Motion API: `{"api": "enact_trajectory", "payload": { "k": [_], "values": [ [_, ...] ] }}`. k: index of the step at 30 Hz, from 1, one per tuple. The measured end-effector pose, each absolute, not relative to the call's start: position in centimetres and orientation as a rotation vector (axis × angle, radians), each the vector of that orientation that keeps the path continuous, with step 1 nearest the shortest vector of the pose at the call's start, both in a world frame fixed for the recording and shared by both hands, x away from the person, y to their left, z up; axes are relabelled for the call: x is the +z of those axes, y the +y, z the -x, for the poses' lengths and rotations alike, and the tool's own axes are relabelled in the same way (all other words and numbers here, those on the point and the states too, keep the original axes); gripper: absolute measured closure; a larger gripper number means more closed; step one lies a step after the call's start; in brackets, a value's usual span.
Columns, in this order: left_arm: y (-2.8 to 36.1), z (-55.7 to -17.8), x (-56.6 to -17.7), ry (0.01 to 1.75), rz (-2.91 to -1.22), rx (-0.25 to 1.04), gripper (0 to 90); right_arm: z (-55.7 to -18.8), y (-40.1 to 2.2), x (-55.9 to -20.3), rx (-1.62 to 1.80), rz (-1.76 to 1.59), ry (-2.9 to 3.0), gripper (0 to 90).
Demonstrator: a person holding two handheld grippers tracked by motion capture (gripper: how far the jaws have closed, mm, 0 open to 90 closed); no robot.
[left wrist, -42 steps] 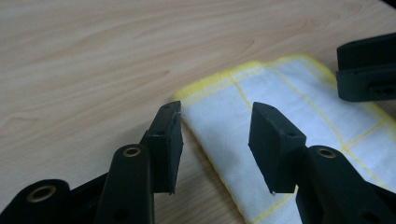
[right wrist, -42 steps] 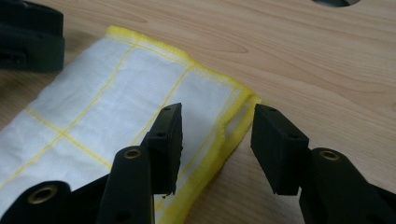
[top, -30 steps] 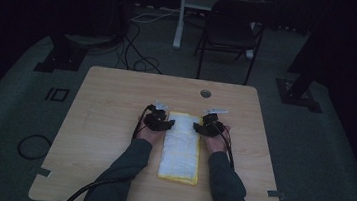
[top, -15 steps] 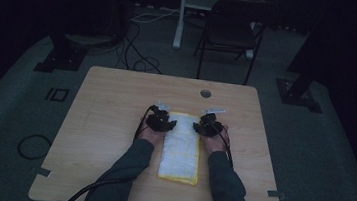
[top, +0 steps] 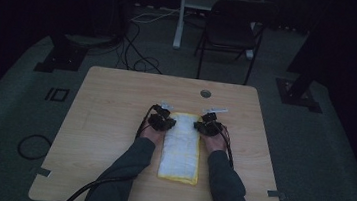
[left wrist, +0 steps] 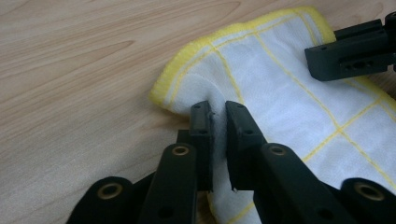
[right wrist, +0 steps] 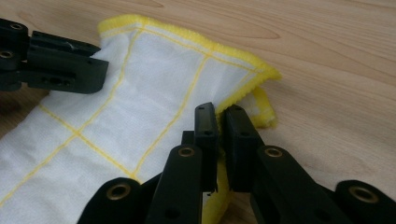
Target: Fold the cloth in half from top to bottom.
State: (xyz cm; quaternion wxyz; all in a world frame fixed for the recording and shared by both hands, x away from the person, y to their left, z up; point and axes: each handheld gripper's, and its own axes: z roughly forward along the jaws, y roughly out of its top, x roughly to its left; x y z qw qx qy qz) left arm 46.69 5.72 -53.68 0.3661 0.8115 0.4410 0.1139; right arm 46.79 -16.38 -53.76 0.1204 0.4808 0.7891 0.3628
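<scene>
Yellow-hemmed cloth (top: 180,148) pinched at both far corners by tongs (left wrist: 218,122).

Both tongs (left wrist: 218,116) (right wrist: 219,122) newly clamped on cloth (top: 180,146)

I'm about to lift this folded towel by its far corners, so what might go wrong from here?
Each pair of tongs, left and right, has just been closing and now pinches only a thin bit of the towel near its yellow edge, so a corner may slip free when lifted. The towel is folded in layers; the right tongs may hold only one, letting it unfold. Uneven lifting could drag it across the table.
</scene>
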Motion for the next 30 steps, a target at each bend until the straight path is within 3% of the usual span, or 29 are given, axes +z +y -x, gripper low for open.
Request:
{"api": "enact_trajectory", "payload": {
  "k": [30],
  "values": [
    [6.0, -46.6, -49.8, 1.060, -2.043, 0.358, 85.2, -45.8, -16.6, -50.2, 1.103, -1.269, 2.203, 85.2]
  ]
}}
